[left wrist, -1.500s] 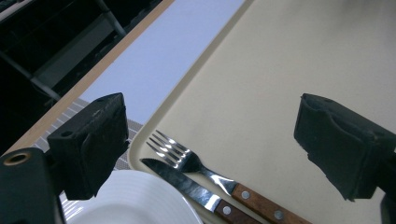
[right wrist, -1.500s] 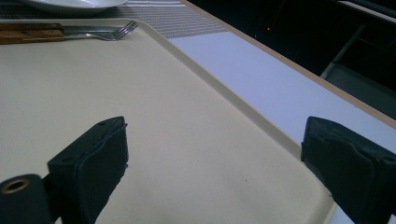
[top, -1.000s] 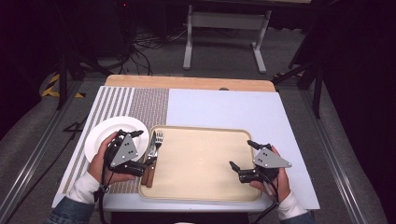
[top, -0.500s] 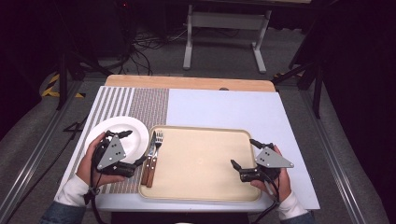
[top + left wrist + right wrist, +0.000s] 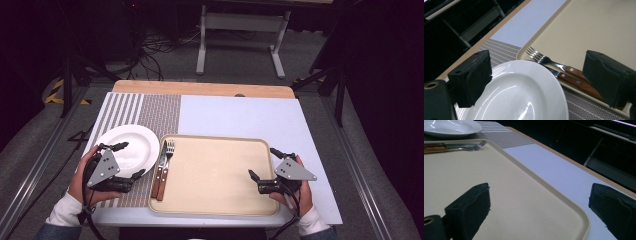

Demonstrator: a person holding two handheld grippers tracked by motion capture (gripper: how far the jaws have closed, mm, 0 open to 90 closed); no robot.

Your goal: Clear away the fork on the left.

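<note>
Two black jaws of the right tongs (image 5: 537,212) stand wide apart over a beige tray (image 5: 529,202). At eleven o'clock lie a fork (image 5: 471,147) and a white plate (image 5: 451,127).

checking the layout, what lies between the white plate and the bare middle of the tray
A fork and knife lie side by side on the tray along its left edge, beside the plate, in the high view.

A striped placemat (image 5: 145,107) covers the table's (image 5: 200,88) left part, a pale blue sheet (image 5: 240,117) the rest; cables (image 5: 155,47) and a metal stand (image 5: 240,25) lie on the floor beyond.
</note>
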